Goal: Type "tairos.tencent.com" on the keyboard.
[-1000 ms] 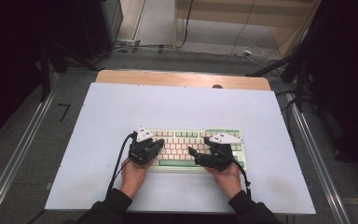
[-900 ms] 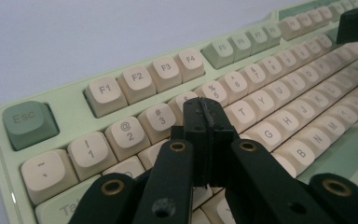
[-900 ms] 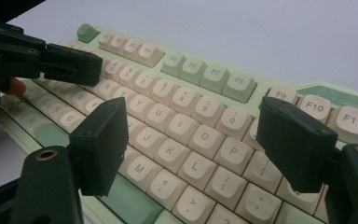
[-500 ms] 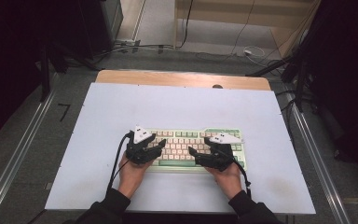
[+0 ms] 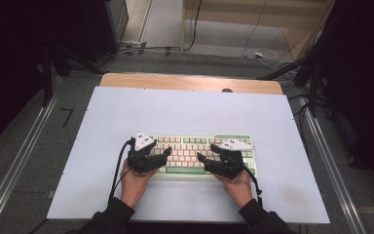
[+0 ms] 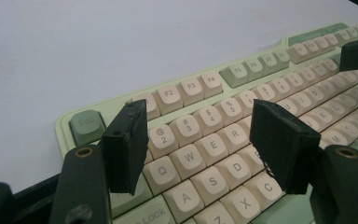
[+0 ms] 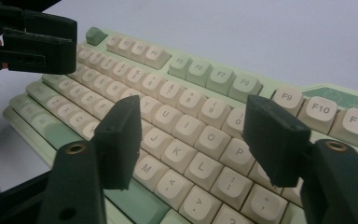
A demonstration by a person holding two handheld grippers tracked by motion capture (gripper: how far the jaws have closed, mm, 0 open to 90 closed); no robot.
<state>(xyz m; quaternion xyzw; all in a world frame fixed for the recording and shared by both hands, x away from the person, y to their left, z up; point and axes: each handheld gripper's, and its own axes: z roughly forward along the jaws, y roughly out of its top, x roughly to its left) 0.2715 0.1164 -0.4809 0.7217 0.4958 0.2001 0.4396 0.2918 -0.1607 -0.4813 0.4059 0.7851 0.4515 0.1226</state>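
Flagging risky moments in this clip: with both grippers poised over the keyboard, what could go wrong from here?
Each gripper, left gripper and right gripper, stands open with wide pads over several small keys of the keyboard, so a press may hit neighbouring keys. The two grippers also sit near each other mid-board and might collide.

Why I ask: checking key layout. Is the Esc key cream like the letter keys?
No: in the left gripper view the Esc key is green, while the letter keys beside it are cream.

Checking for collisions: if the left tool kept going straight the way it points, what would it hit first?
Probably the keyboard: the left tool hangs open over its left-hand letter keys, angled down towards them. Depth is unclear.
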